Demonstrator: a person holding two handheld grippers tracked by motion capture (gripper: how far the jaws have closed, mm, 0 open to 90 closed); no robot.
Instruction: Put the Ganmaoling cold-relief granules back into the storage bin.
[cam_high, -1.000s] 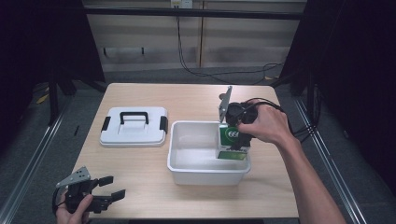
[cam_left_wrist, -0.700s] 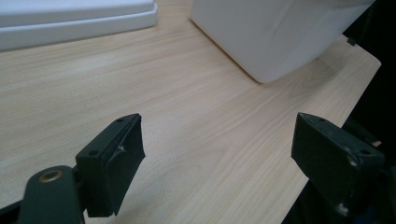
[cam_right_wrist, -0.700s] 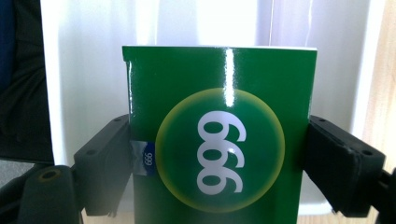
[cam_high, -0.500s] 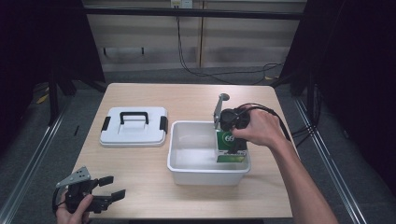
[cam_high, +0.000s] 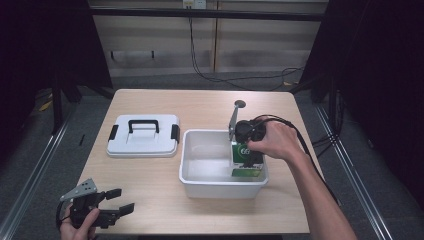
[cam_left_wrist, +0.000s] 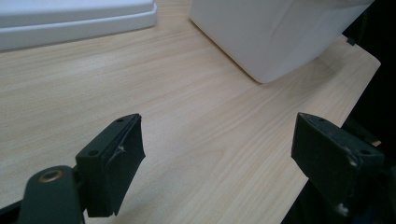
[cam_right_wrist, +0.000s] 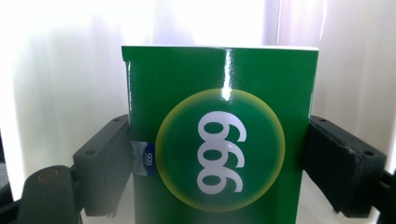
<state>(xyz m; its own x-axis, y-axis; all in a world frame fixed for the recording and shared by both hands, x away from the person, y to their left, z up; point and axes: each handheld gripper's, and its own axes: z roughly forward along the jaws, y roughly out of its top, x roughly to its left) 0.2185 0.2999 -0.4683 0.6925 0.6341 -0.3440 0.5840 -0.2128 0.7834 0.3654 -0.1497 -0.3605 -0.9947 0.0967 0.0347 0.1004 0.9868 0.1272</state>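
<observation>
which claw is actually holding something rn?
The right claw, shut on the green box inside the white bin. The left claw is open above bare table at the near left corner.

A white lid (cam_high: 143, 135) with a black handle and black side clips lies flat on the light wooden worktop (cam_high: 200, 105), left of centre in the high view. Black cables (cam_high: 215, 75) trail across the grey floor (cam_high: 40, 145) beyond the worktop's far edge, at the upper middle of the frame.

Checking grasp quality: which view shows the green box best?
Right gripper view: the green box faces the camera with its 999 print, black jaws against both sides. High view shows it small, partly under the hand, inside the white bin. Left gripper view adds nothing on it.
</observation>
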